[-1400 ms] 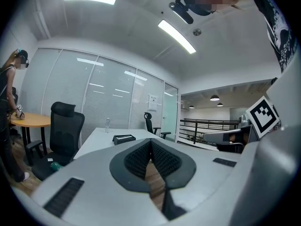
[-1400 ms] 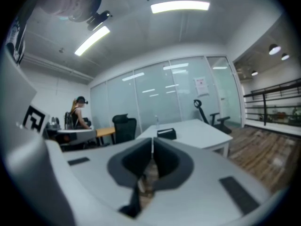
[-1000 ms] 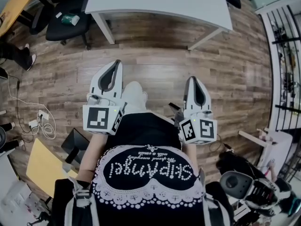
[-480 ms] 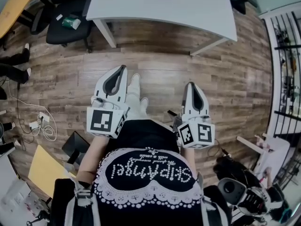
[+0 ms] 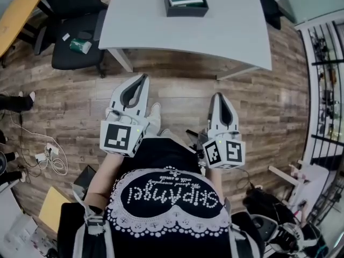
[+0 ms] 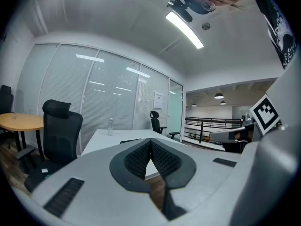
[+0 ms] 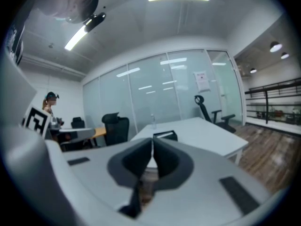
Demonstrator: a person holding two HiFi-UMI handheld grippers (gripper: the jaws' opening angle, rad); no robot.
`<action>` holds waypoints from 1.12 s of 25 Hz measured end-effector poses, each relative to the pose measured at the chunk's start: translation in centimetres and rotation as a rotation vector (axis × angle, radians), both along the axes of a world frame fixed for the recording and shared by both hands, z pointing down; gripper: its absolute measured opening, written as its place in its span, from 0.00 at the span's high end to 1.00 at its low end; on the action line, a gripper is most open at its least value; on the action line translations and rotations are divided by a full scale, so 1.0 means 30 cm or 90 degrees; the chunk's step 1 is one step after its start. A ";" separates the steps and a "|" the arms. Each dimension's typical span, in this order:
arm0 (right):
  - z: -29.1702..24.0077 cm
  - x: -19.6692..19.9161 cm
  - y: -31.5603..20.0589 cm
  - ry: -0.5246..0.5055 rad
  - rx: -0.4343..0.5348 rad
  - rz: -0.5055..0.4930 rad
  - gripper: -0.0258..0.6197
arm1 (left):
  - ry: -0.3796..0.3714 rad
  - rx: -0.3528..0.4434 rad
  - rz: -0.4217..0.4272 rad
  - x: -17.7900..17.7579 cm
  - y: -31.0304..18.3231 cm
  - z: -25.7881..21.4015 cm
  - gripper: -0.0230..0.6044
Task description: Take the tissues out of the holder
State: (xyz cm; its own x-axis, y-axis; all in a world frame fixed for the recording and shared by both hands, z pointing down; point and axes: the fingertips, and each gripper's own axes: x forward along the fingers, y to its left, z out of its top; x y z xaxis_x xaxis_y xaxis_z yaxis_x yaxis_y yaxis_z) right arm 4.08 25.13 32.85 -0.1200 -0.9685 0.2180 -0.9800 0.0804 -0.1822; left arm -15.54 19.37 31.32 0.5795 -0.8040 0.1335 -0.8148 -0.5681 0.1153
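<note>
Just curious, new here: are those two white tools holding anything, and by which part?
Nothing. The left tool and right tool are both shut and empty; the tissue holder sits apart on the table.

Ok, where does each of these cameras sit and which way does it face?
Head view: on the person's head, looking steeply down at the white table and holder; shows their shirt, left gripper, right gripper.
Left gripper view: on the left gripper, looking along its shut jaws toward the table; right gripper's cube at right.
Right gripper view: on the right gripper, looking along its shut jaws at table and holder; left gripper's cube at left.
Shared: all three show the table.
</note>
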 end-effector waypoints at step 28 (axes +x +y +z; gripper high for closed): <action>0.031 0.112 -0.246 -0.001 -0.038 0.009 0.91 | 0.001 -0.037 -0.003 0.082 -0.256 0.051 0.93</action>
